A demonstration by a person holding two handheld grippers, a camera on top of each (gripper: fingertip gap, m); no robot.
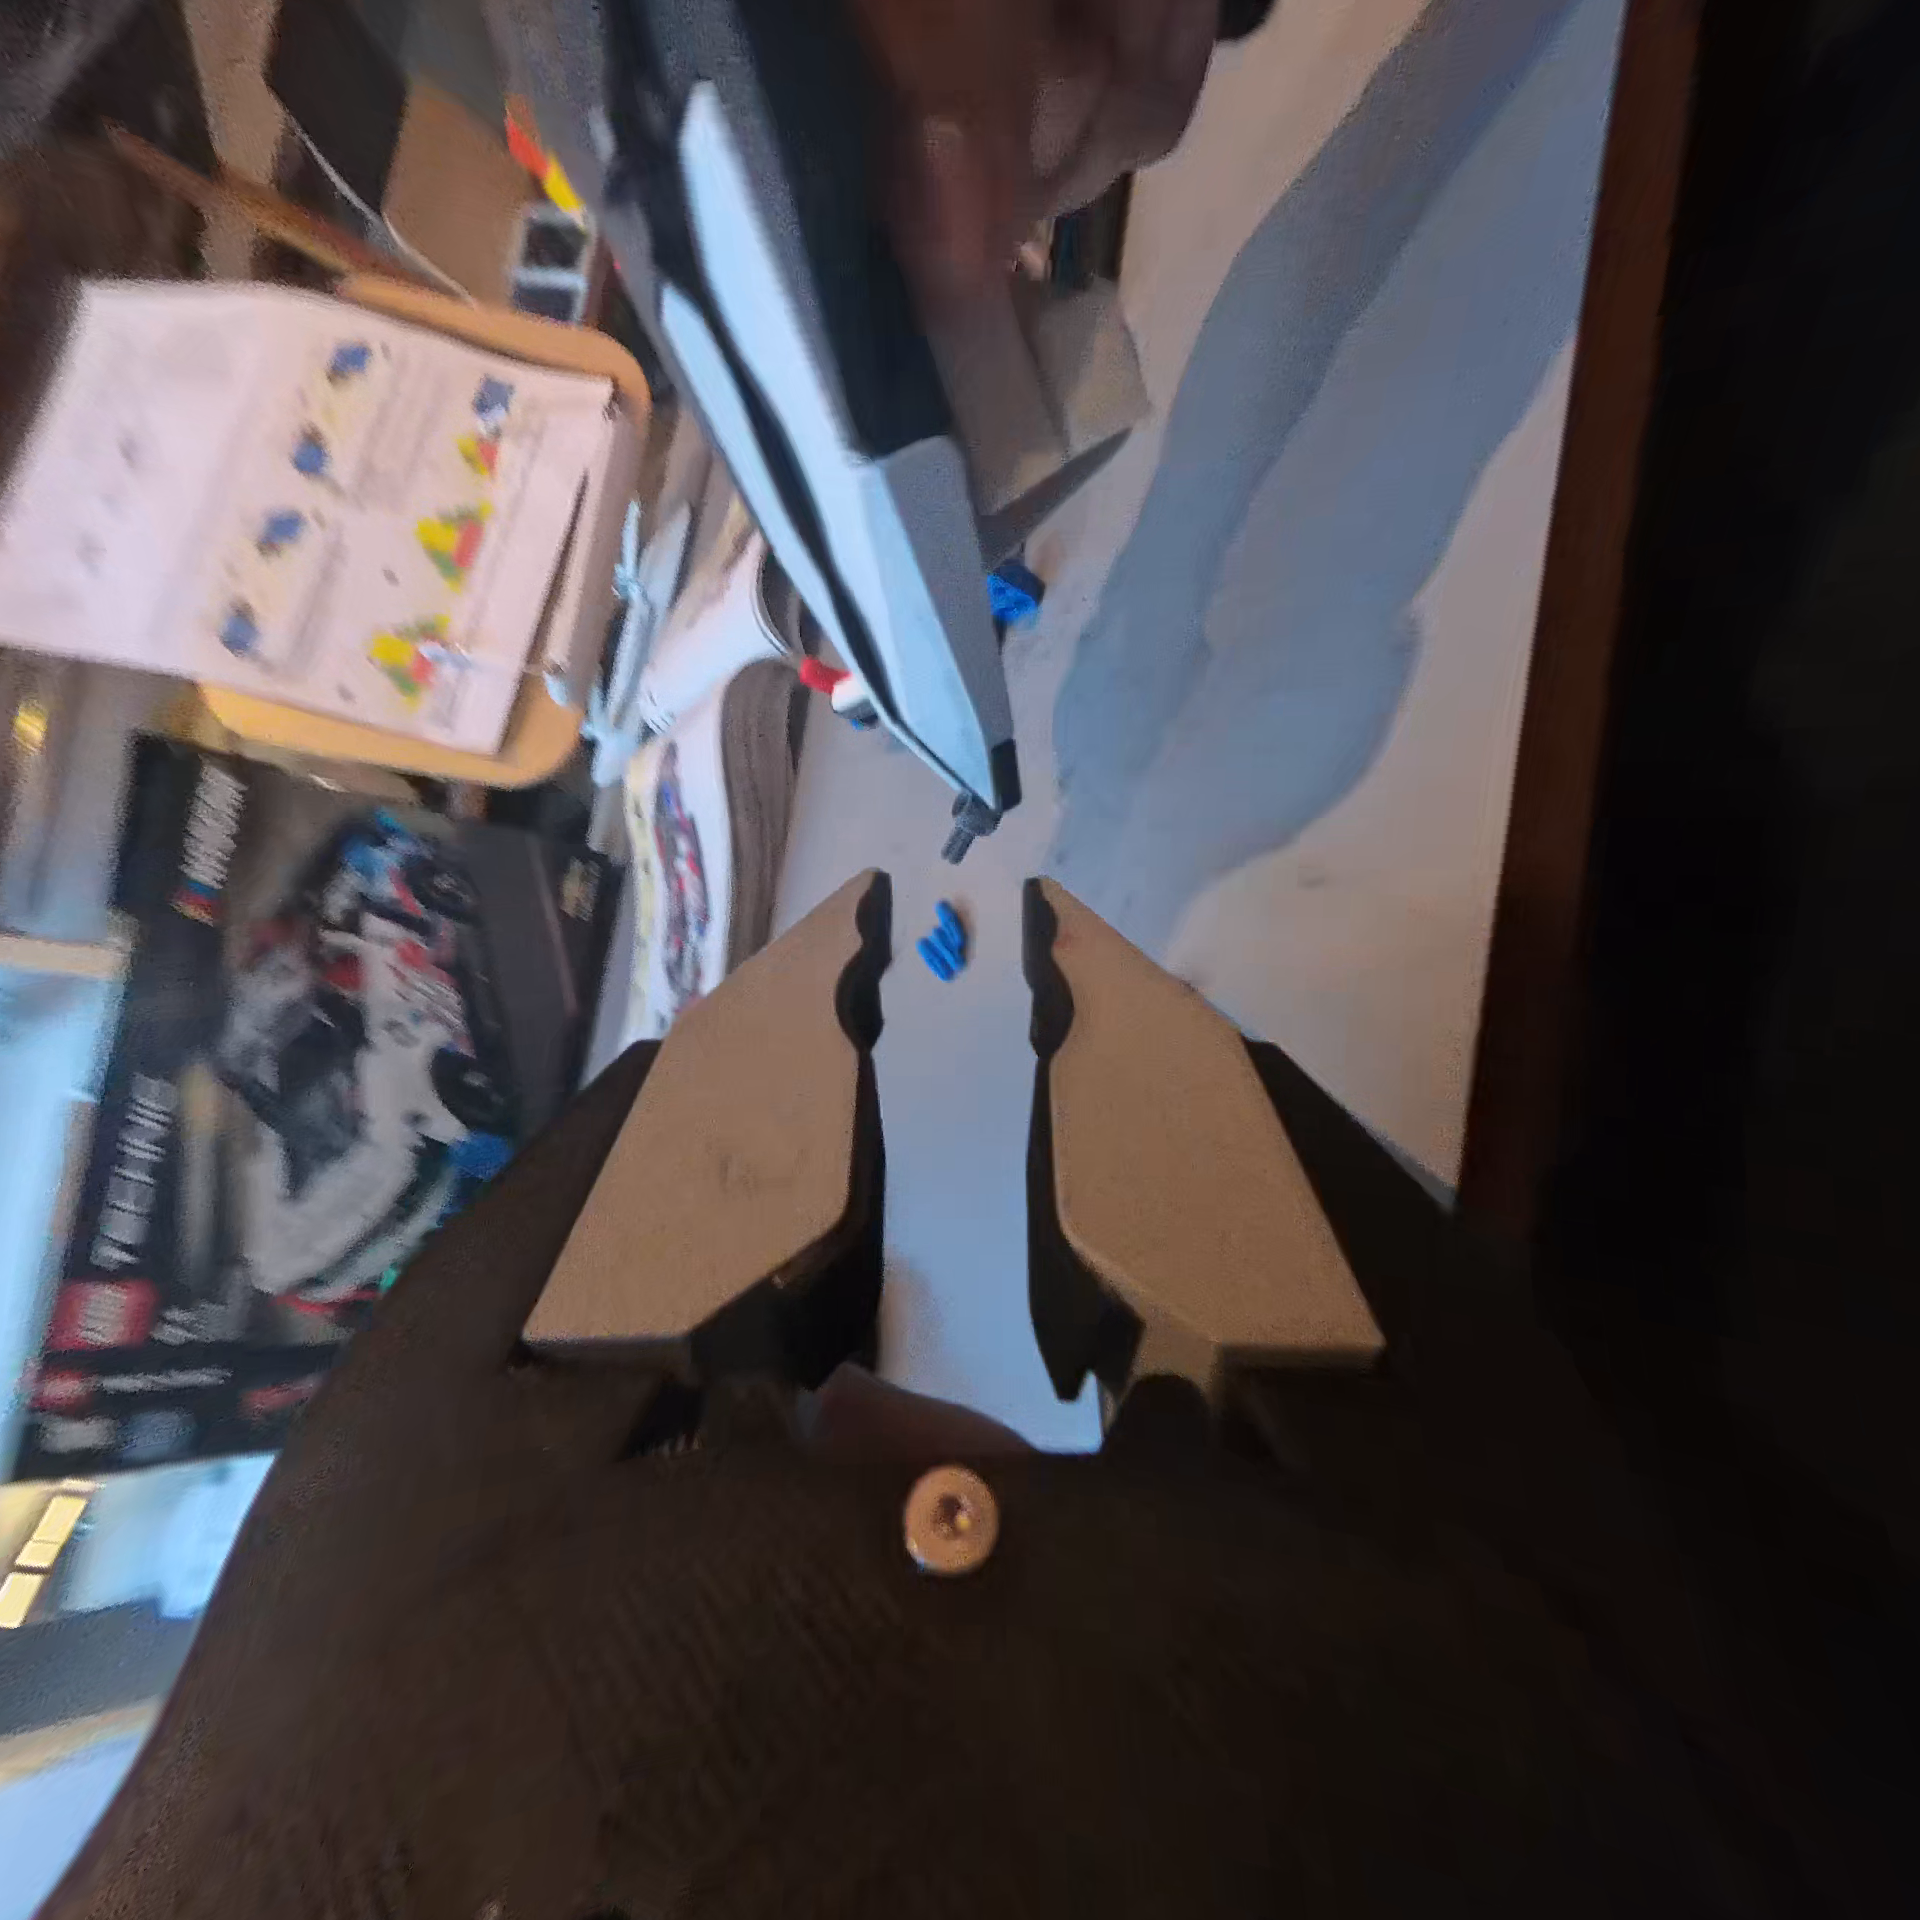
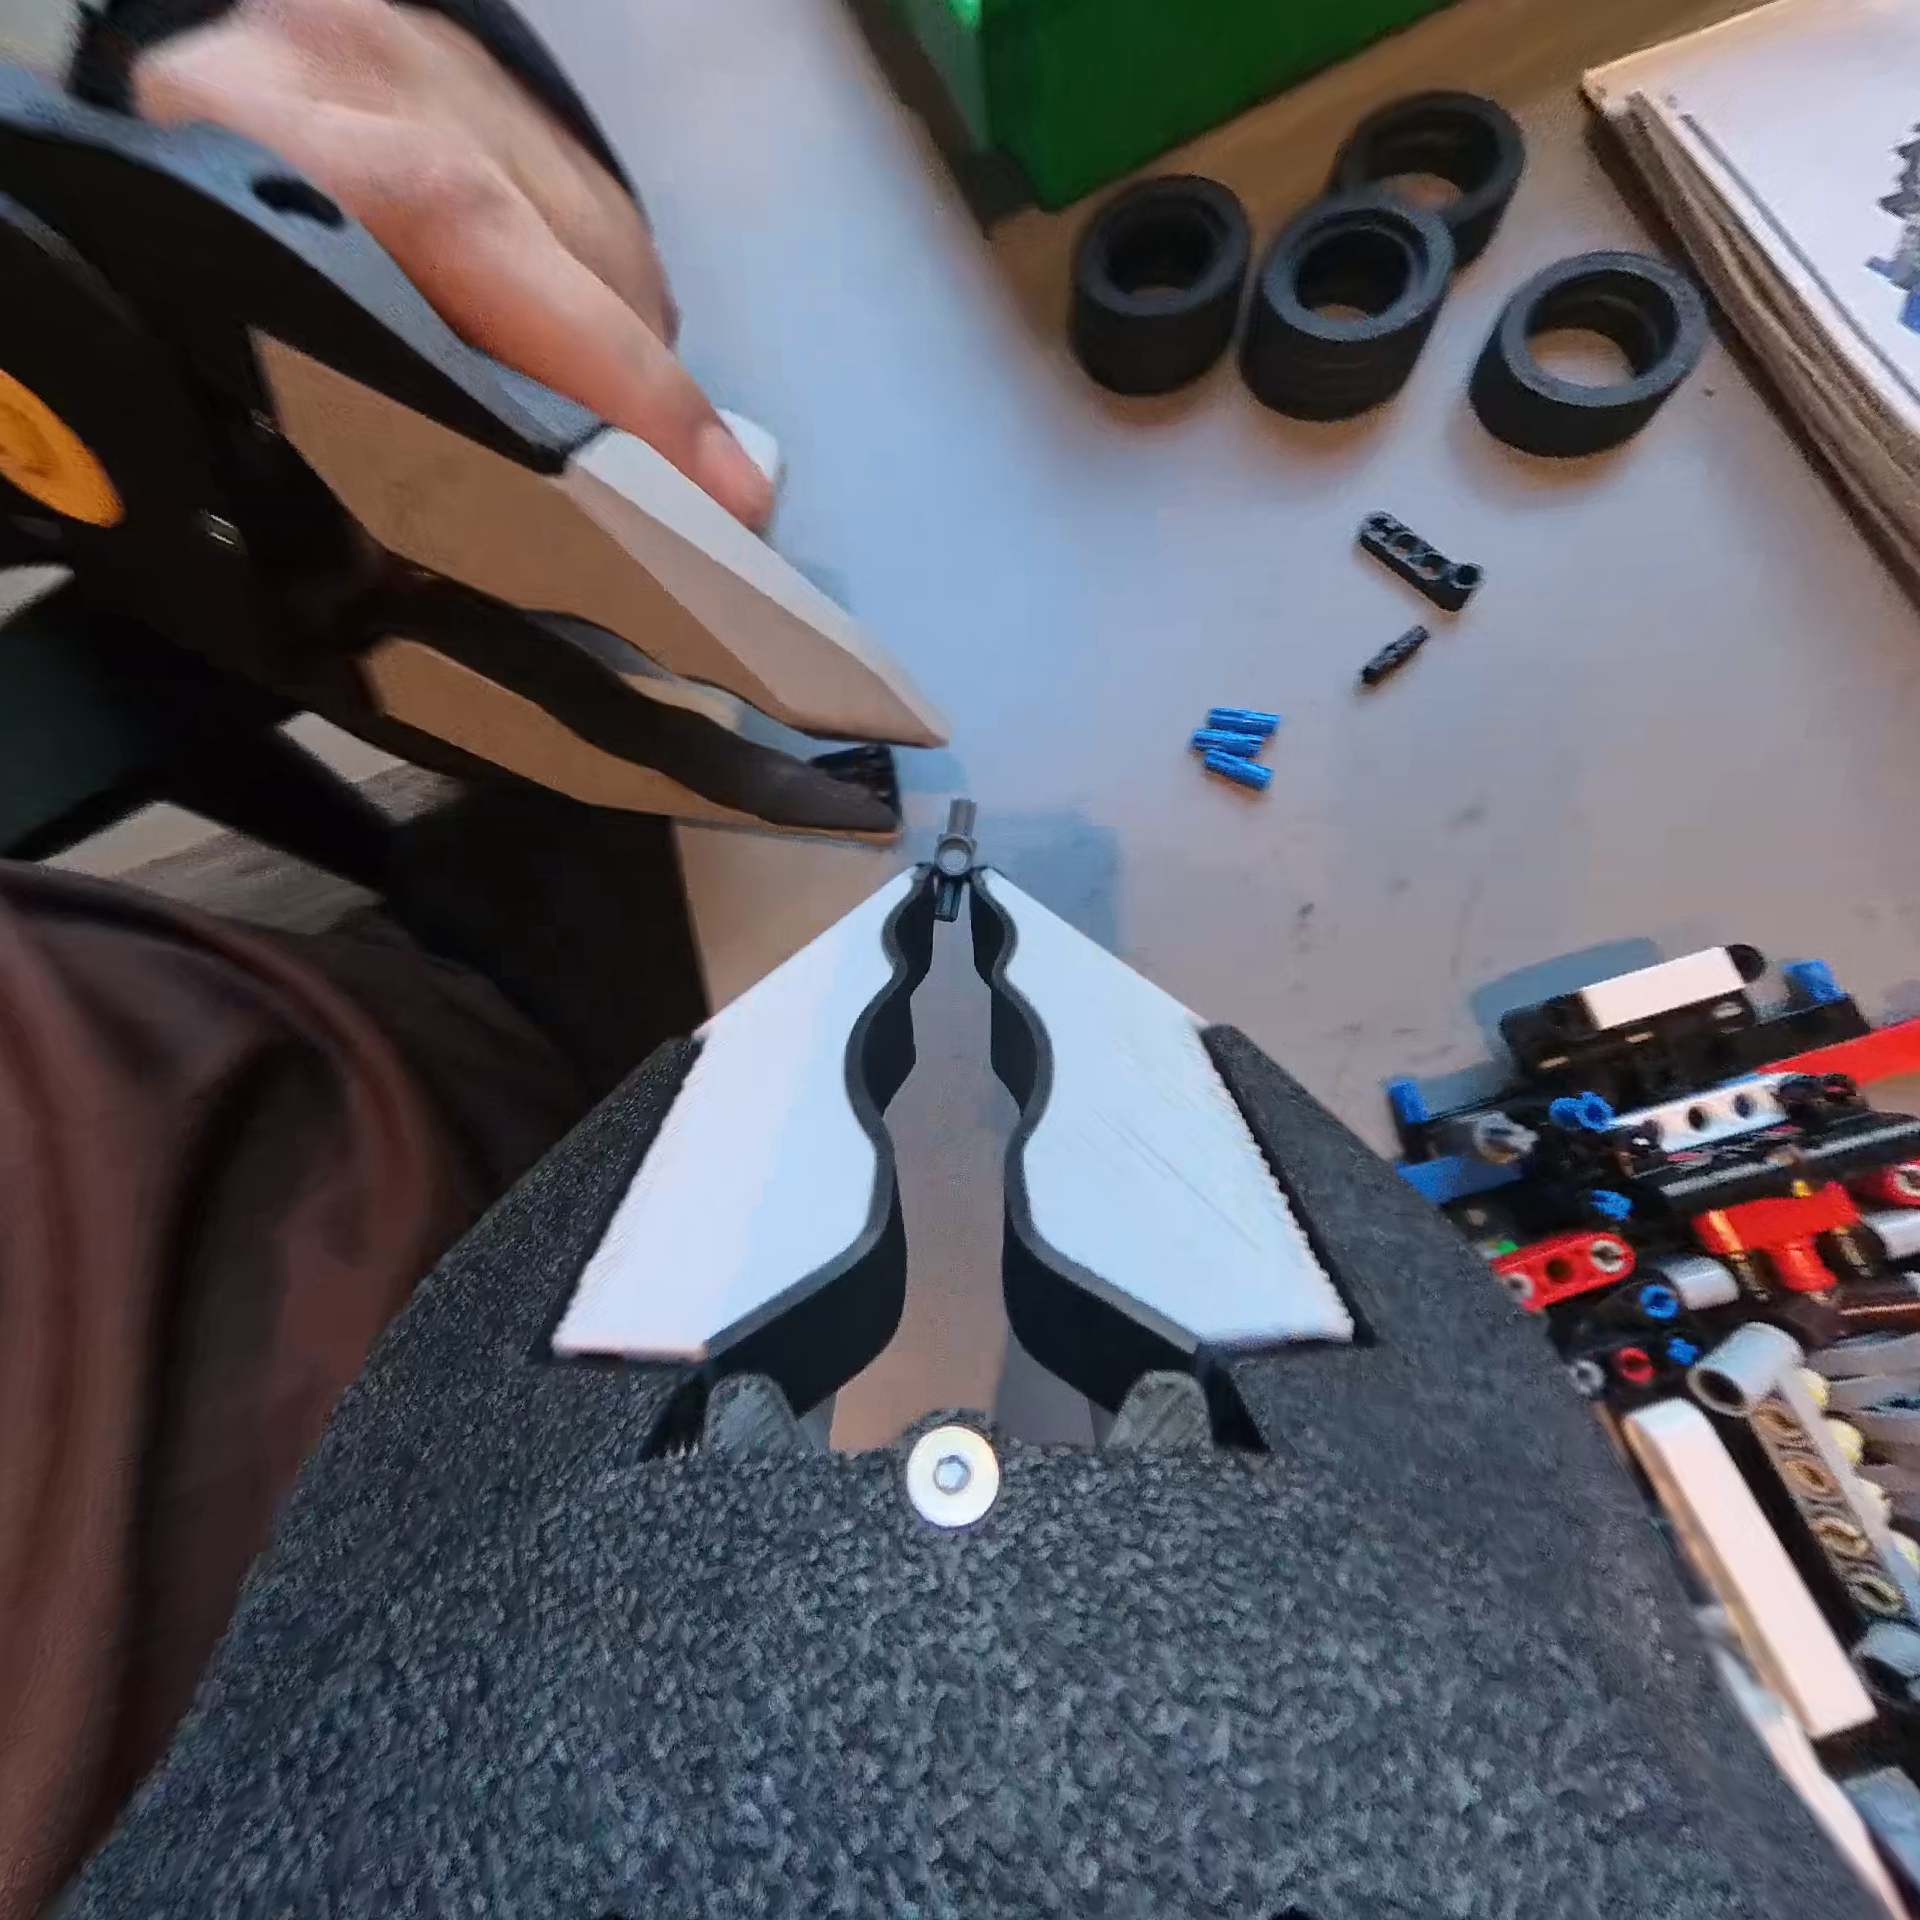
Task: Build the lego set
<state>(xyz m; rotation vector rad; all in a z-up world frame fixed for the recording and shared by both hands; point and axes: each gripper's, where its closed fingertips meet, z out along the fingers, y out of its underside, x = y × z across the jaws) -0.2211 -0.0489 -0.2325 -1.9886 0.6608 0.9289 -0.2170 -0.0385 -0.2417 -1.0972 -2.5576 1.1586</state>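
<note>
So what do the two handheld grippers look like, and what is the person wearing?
Both grippers share one design: a black textured body with a silver screw at its centre and two pale grey wedge-shaped fingers with wavy black inner pads. The right gripper shows this close up. The left gripper also has an orange round part on its body. A dark brownish-maroon garment shows at the left edge.

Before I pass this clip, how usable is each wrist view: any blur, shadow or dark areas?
Left wrist view: rolled sideways, the instruction sheet and box smeared by blur, right edge nearly black, broad shadows on the table; blue pins readable. Right wrist view: brighter, centre sharp on the small grey connector in the right gripper; left gripper and tyres slightly soft.
</note>
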